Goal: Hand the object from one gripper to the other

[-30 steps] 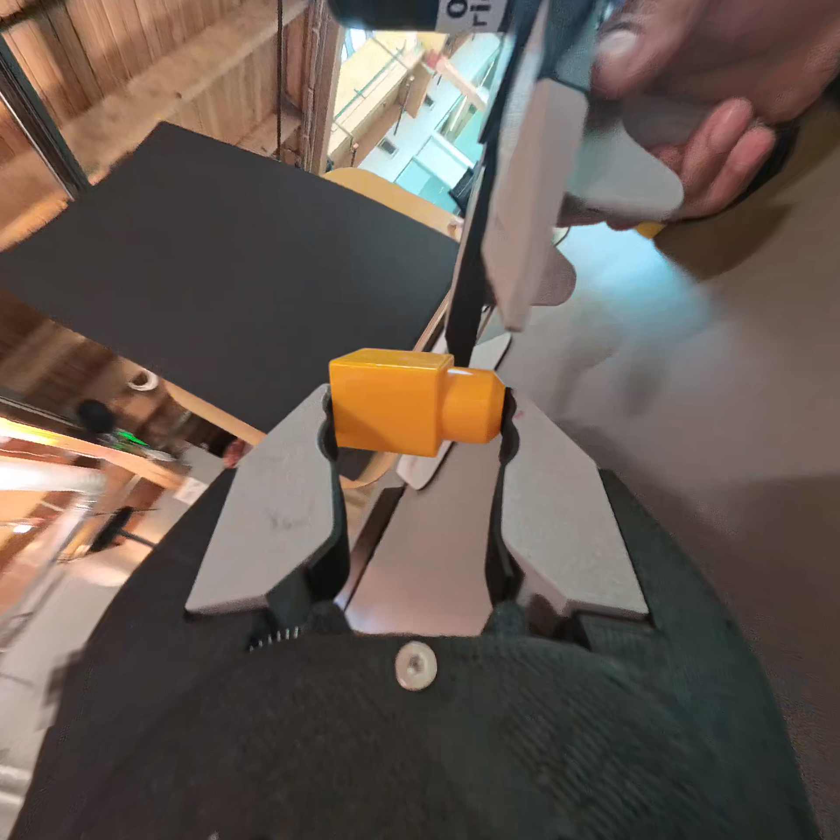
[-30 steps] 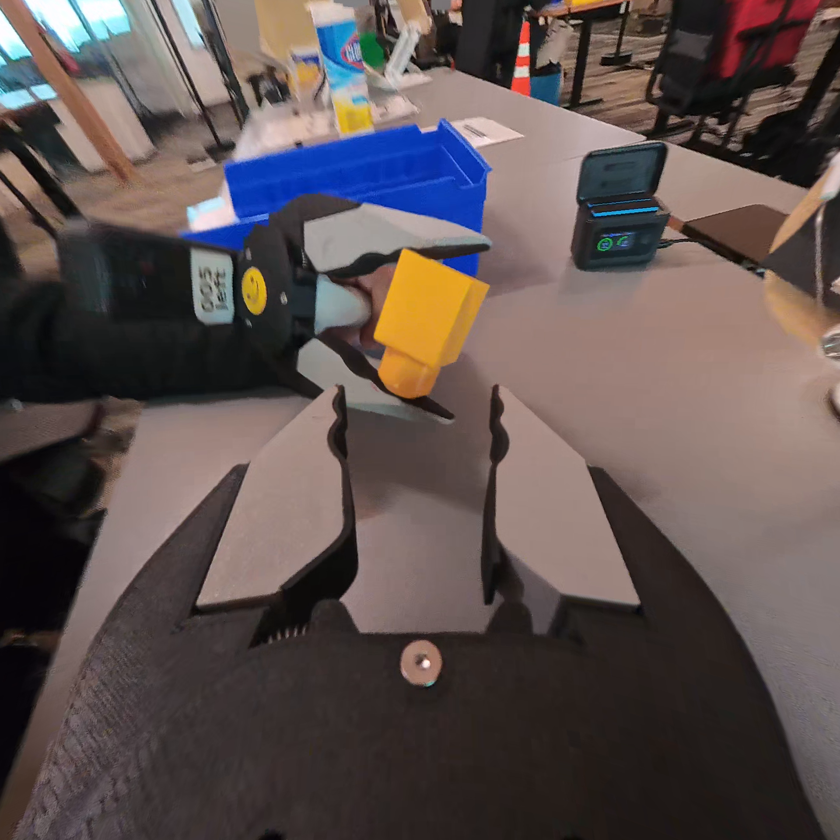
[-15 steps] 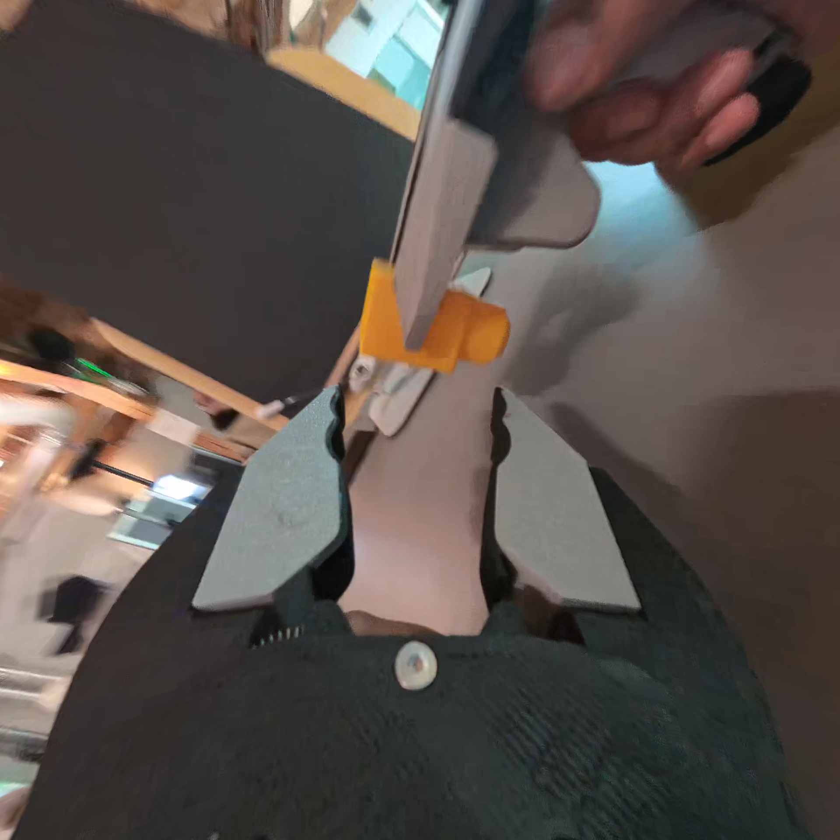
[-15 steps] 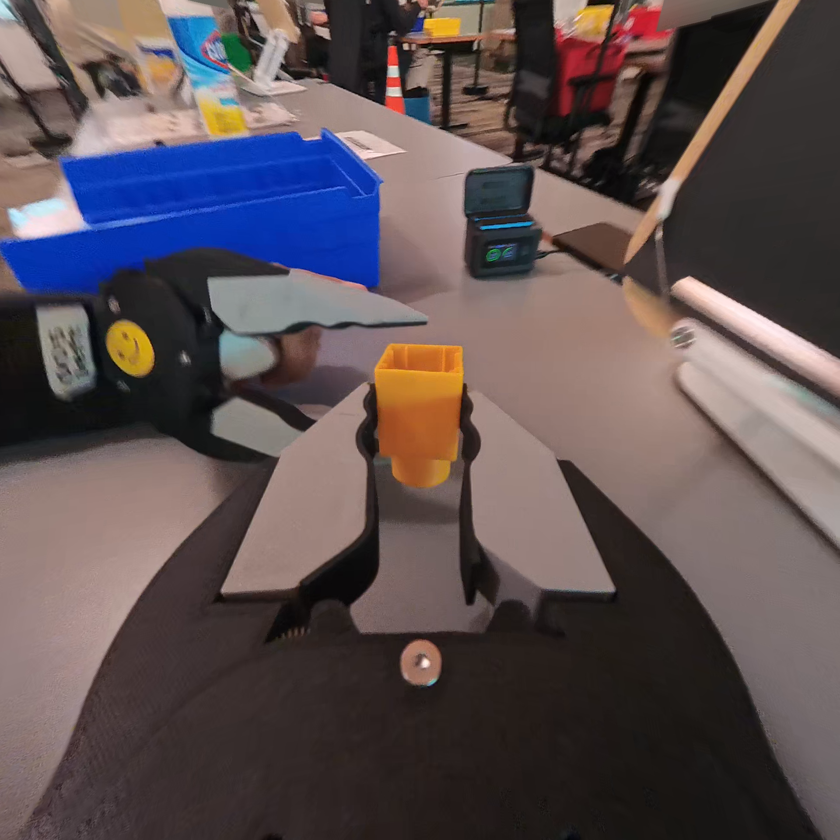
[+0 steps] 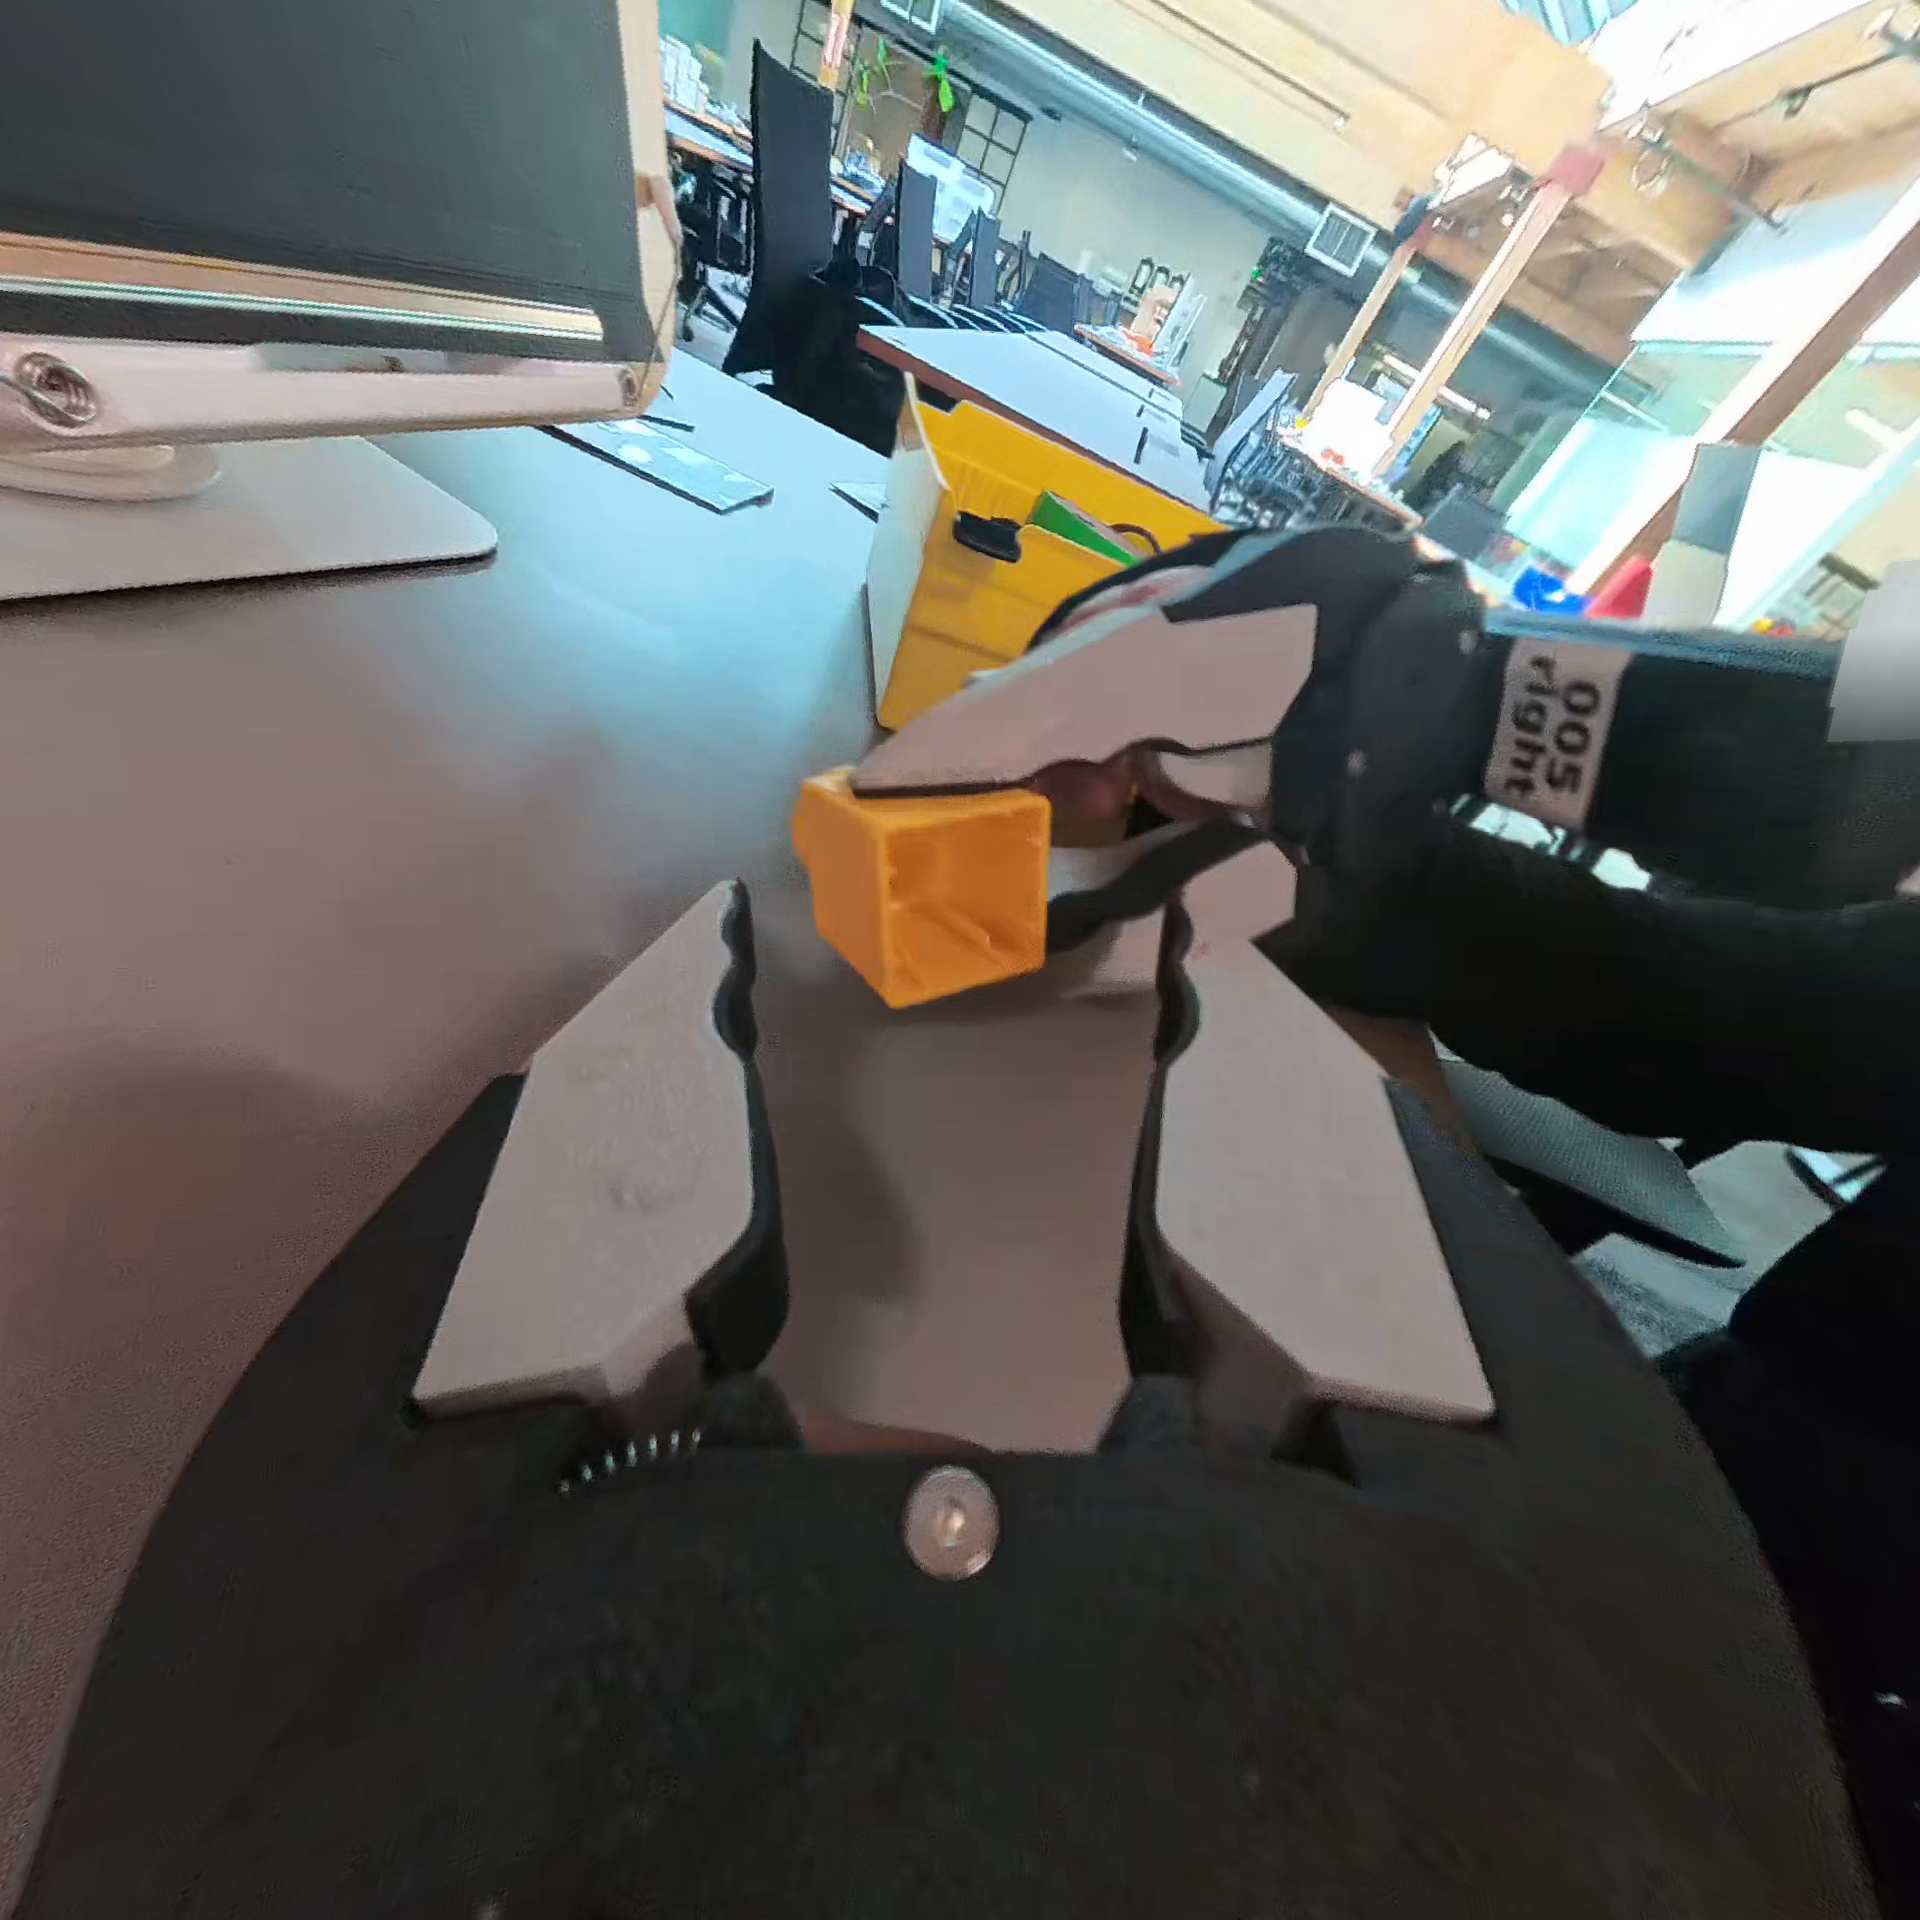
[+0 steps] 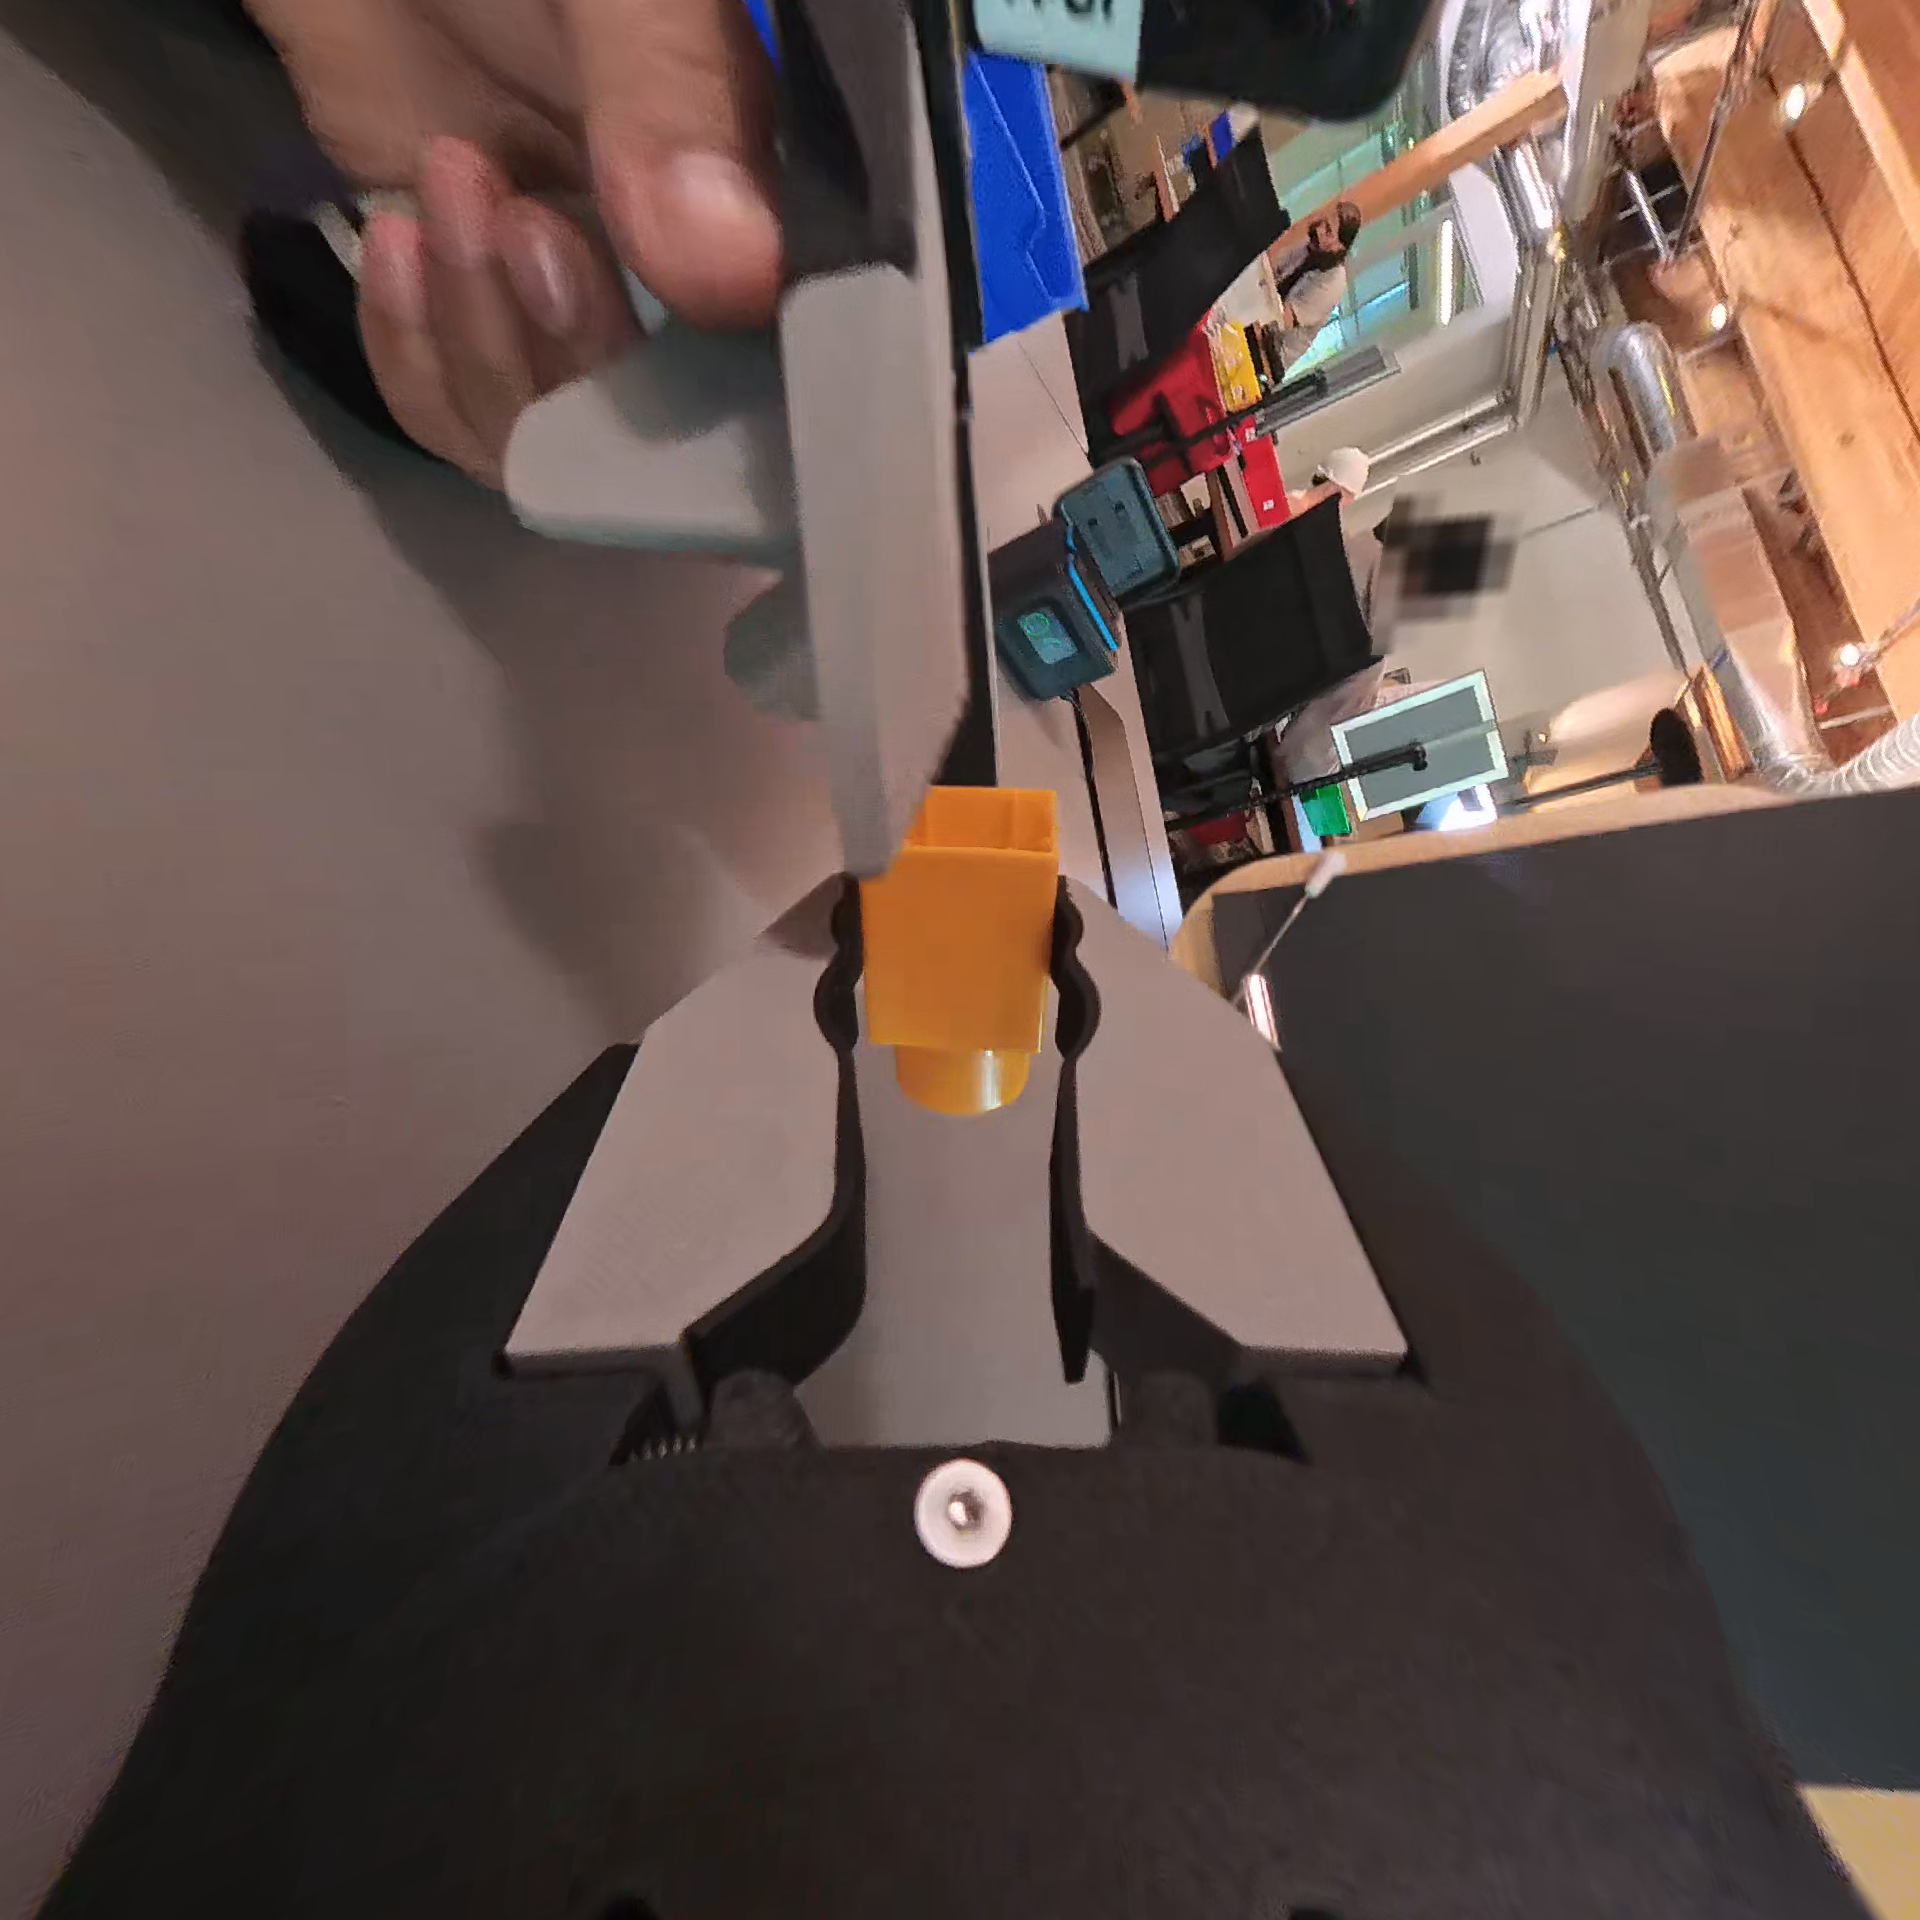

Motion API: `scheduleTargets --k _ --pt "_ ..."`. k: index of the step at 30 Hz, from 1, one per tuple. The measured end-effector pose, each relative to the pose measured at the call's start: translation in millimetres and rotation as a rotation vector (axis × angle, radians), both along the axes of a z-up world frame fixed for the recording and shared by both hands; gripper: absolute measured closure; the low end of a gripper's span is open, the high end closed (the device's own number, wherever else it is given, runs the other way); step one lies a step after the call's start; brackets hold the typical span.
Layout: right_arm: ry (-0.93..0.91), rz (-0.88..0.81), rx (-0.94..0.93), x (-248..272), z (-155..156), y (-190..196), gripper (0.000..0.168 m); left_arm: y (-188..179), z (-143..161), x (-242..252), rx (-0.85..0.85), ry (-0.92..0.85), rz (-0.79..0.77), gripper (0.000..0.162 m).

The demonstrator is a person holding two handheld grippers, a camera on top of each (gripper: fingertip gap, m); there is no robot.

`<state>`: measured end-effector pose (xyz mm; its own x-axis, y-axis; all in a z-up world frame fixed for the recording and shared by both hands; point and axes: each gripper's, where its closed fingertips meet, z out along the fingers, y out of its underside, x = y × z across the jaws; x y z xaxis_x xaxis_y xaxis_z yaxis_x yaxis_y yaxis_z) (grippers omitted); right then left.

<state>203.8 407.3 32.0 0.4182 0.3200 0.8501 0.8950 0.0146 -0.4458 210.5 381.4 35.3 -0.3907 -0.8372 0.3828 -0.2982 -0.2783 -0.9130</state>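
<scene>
Currently my right gripper (image 6: pixel 956 935) clamps hollow orange plastic block with round stub (image 6: pixel 956 951), long axis along fingers; my left gripper (image 5: pixel 951 956) spread empty, block just ahead, slightly right.

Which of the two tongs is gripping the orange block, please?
The right tongs: they are shut on the orange block from both sides. The left tongs stand open and empty, with the block ahead of them.

Orange block (image 6: pixel 954 956) looks like matt, faintly ridged plastic.

left tongs (image 5: pixel 951 956) gap free; yellow bin (image 5: pixel 997 592) probably near behind.
</scene>
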Motion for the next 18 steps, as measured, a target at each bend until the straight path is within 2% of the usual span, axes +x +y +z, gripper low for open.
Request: scheduleTargets --k 2,4,6,10,12,15,16,18 --pt "-0.042 -0.003 0.014 -4.9 -0.1 0.7 0.135 1.7 -1.0 4.4 0.012 0.006 0.032 0.093" --pt "-0.112 -0.037 0.036 -4.7 -0.8 3.4 0.135 7.2 -2.8 7.2 0.080 0.005 0.082 0.124" --pt "-0.167 -0.080 0.046 0.5 -2.8 6.6 0.135 14.0 -5.6 9.7 0.202 0.003 0.139 0.129" --pt "-0.193 -0.177 0.048 21.4 -7.0 10.5 0.130 46.1 -0.8 11.3 0.689 -0.119 0.369 0.129" --pt "-0.067 -0.200 -0.025 28.1 -10.8 8.9 0.121 49.8 10.2 7.9 0.896 -0.233 0.426 0.130" --pt "0.287 -0.206 -0.147 30.8 -5.6 8.9 0.109 47.6 30.0 -0.9 1.220 -0.418 0.499 0.129" --pt "0.428 -0.187 -0.204 27.9 -3.8 7.9 0.104 44.1 41.5 -5.1 1.288 -0.503 0.534 0.129" --pt "0.761 -0.110 -0.340 15.6 3.5 3.9 0.101 39.0 61.9 -13.5 1.281 -0.606 0.602 0.130"
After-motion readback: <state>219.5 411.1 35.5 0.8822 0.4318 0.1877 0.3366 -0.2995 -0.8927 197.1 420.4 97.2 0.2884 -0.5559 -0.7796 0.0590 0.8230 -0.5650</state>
